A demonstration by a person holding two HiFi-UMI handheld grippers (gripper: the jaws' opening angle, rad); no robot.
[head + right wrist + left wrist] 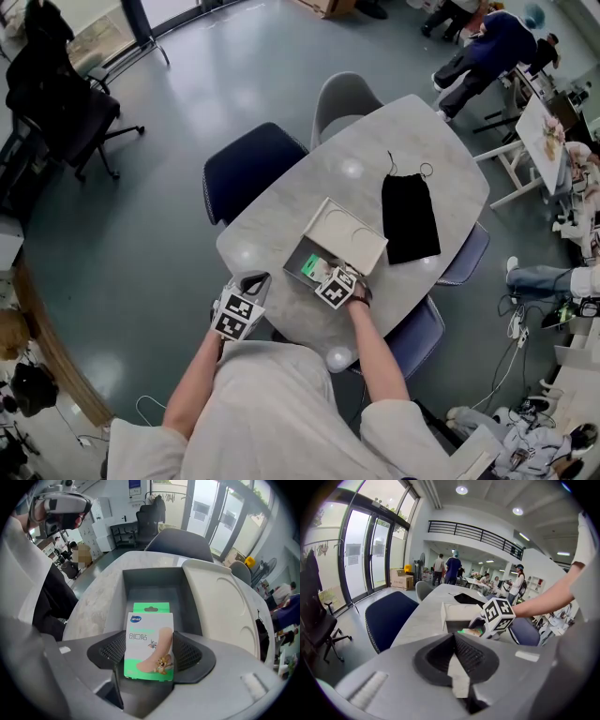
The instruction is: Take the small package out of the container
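The left gripper (251, 284) hangs nearest the person, off the near edge of the pale marbled oval table (309, 192). Its jaws are pressed together on nothing, well apart from the work.

Just beyond it, the right gripper (149, 649) reaches into the open grey rectangular container (152, 595). Its ribbed pads (111, 652) clamp the lower half of the small green-and-white card package (149, 634), 1 pad on each side edge. The package stands upright between them, and its upper end is over the container's floor. Whether its bottom touches that floor cannot be told.

The step in hand looks like the lift-out. It calls for a steady squeeze and a straight rise. The card is thin and may bow or slip if it drags on the near wall. The cream hinged lid (220, 602) stands open on the far-right side, so the clear path is probably up and back toward the person. The container looks light, so the idle left gripper could pin its rim if it starts to rise with the package.

The visible floor of the container is otherwise bare. The lid's inner face shows 2 round recesses, both empty.

Beyond the lid, a black drawstring fabric pouch (410, 217) lies flat on the table, just beside the lid.
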